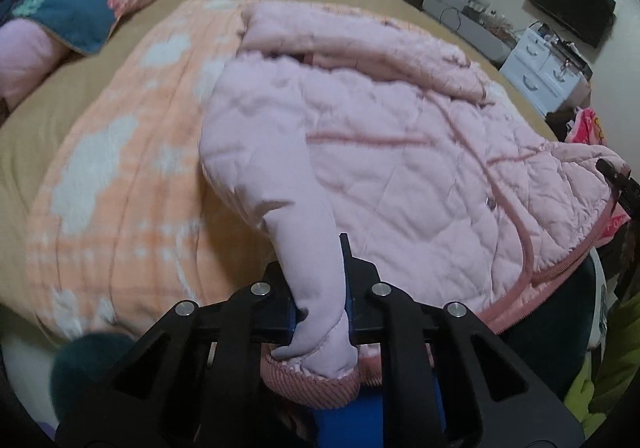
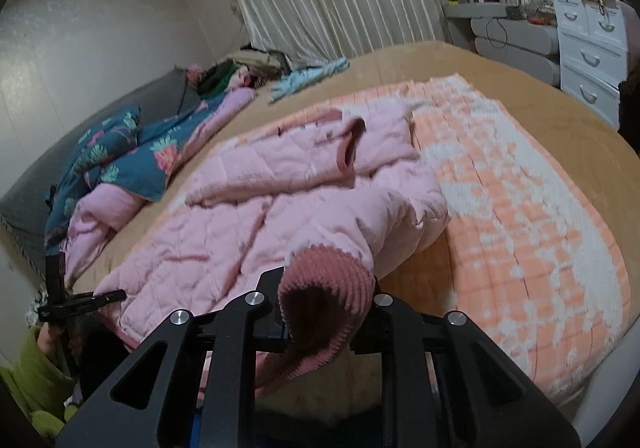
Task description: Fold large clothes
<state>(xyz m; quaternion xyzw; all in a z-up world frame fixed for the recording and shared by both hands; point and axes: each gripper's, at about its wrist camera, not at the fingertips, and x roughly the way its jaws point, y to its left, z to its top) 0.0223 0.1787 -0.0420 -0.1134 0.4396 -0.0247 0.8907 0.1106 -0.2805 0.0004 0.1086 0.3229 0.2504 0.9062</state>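
Left tongs: I had them clamped on a pale pink sleeve end just above its ribbed cuff.
Right tongs: I had them pinched on the other ribbed cuff, its opening facing the camera.
Jacket: it lay ahead of both tongs on the orange blanket over the bed, long axis running away from me.
Pose: both pointed downward, sleeves lifted; I judged neither hand nearer.
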